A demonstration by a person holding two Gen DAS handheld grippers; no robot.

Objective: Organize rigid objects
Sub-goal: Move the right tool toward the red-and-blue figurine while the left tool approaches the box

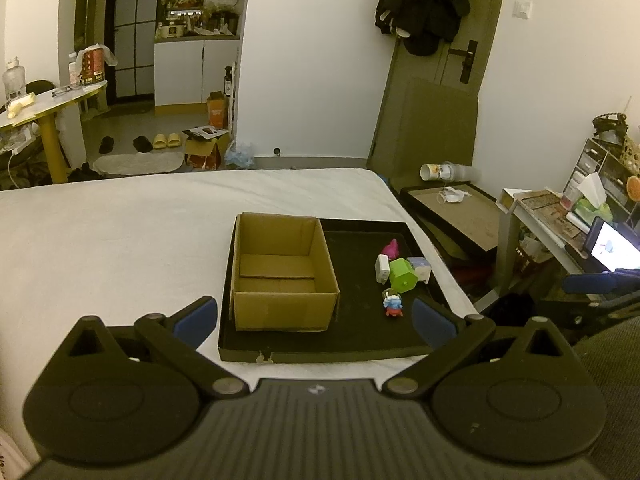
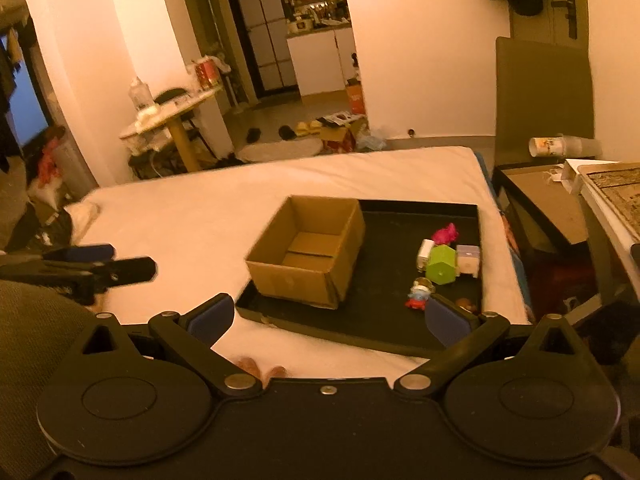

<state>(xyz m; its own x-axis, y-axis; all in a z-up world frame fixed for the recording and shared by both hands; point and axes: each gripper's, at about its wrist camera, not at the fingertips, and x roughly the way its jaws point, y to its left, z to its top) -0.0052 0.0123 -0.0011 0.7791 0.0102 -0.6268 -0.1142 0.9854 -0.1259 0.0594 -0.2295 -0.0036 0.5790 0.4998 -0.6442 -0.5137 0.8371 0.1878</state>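
An empty open cardboard box (image 1: 284, 276) (image 2: 308, 248) stands in the left half of a shallow black tray (image 1: 360, 344) (image 2: 384, 332) on a white bed. In the tray's right half lies a cluster of small items: a green hexagonal box (image 1: 403, 275) (image 2: 442, 266), a white charger block (image 1: 382, 267) (image 2: 425, 254), a pink toy (image 1: 391, 247) (image 2: 445, 234), a pale cube (image 1: 421, 269) (image 2: 468, 259) and a small red-and-blue figurine (image 1: 393, 306) (image 2: 418, 296). My left gripper (image 1: 314, 320) is open, short of the tray. My right gripper (image 2: 328, 316) is open too, holding nothing.
The white bed (image 1: 120, 240) (image 2: 180, 216) spreads wide to the left of the tray. In the right wrist view the other gripper (image 2: 92, 268) reaches in at the left edge. A cluttered desk with a laptop (image 1: 612, 246) and flat boxes (image 1: 460, 208) crowd the bed's right side.
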